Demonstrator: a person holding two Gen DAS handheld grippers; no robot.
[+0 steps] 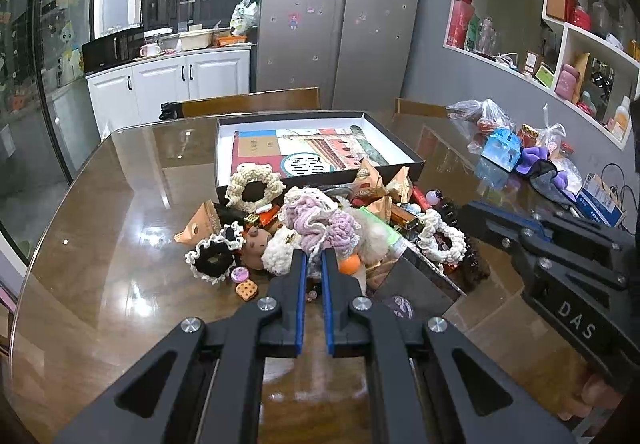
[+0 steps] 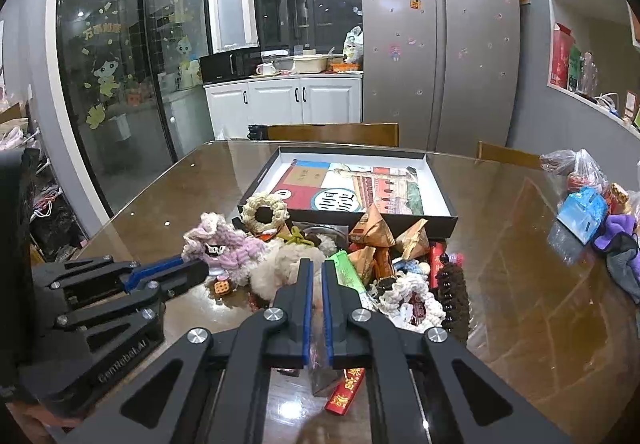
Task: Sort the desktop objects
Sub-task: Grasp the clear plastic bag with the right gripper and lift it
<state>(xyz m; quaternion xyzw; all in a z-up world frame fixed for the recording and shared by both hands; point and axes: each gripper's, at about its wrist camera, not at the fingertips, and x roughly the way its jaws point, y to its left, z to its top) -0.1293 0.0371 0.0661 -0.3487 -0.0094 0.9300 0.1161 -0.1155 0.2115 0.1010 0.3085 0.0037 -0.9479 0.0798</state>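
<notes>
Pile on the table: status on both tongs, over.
Left tongs nipping lilac scrunchie. Right tongs near shut over pile, grip unclear. Black box behind, clutter all round.

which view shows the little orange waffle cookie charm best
The left wrist view: the orange waffle cookie charm lies in the open on the glass table, left of the left tongs. In the right wrist view it is smaller and crowded among the pile.
</notes>
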